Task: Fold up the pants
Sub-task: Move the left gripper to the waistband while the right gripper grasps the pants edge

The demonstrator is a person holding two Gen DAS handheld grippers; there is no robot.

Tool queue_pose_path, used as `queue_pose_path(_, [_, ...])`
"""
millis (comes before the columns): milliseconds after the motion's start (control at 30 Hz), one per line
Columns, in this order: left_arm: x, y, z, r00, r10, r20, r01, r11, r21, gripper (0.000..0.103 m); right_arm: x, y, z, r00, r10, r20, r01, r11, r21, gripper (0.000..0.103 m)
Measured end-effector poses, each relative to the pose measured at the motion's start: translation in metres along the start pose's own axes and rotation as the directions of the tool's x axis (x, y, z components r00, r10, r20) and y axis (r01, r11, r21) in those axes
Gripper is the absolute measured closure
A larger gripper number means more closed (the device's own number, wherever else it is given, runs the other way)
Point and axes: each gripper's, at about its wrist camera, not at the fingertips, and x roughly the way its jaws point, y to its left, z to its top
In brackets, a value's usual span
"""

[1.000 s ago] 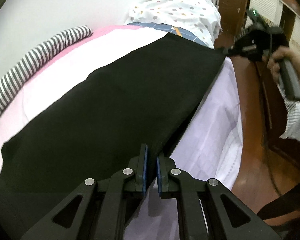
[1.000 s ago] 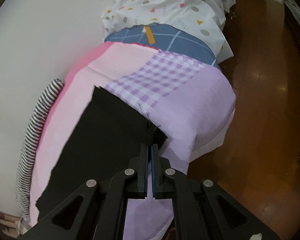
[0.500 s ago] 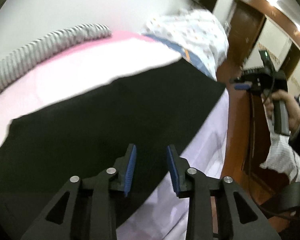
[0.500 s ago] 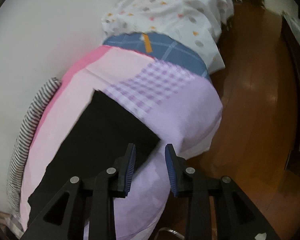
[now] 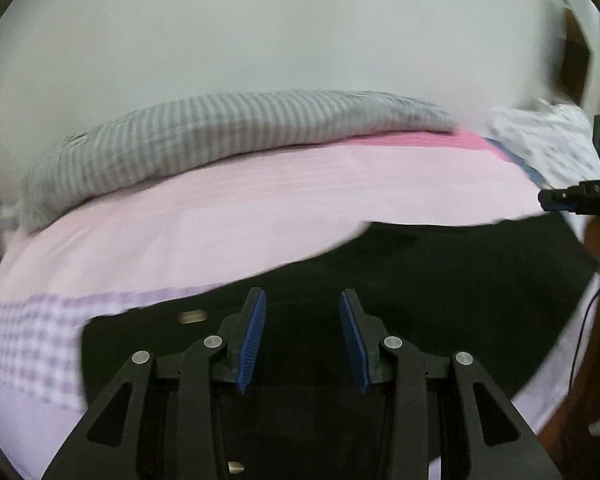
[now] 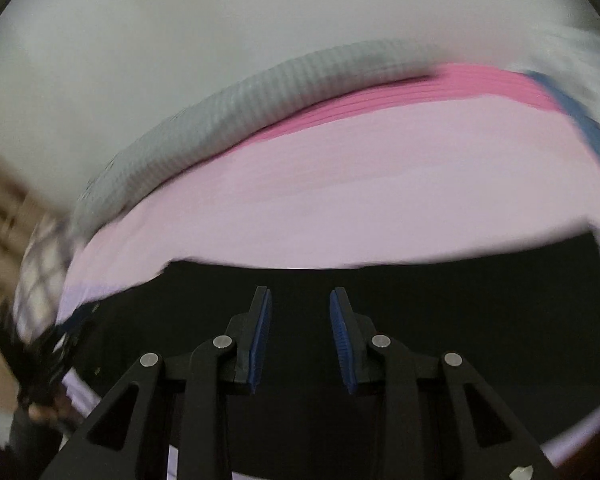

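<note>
The black pants (image 5: 440, 272) lie flat on a bed with a pink and lilac sheet (image 5: 260, 208). They also show in the right wrist view (image 6: 460, 312). My left gripper (image 5: 302, 300) is open and empty, hovering over the pants' near left part. My right gripper (image 6: 300, 300) is open and empty over the middle of the pants. The right gripper also shows at the right edge of the left wrist view (image 5: 580, 196), above the pants' far end.
A grey striped pillow (image 5: 220, 132) lies along the white wall behind the bed. A white patterned cloth (image 5: 548, 136) and a blue checked cloth (image 6: 588, 120) lie at the right end. Brown wood floor (image 5: 596, 360) runs along the bed's right edge.
Both grippers let go of the pants' edge and opened wide. Both swung round to face the wall across the bed. The pants now lie flat.
</note>
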Motion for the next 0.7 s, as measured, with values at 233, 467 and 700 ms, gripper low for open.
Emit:
queue_pose_path(233, [0.015, 0.063, -0.020, 0.995, 0.091, -0.045, -0.094, 0.993, -0.075, 0.063, 0.095, 0.101, 0.038, 0.978, 0.107, -0.177, -0.145, 0.965, -0.220, 0.074])
queue_pose_path(467, [0.020, 0.079, -0.023, 0.996, 0.084, -0.039, -0.088, 0.991, -0.102, 0.063, 0.149, 0.139, 0.042, 0.952, 0.067, -0.299, -0.166, 0.932, -0.322, 0.073])
queue_pose_path(700, [0.020, 0.086, -0.026, 0.998, 0.050, -0.028, -0.053, 0.990, -0.132, 0.063, 0.177, 0.140, 0.035, 0.921, 0.059, -0.386, -0.204, 0.916, -0.345, 0.068])
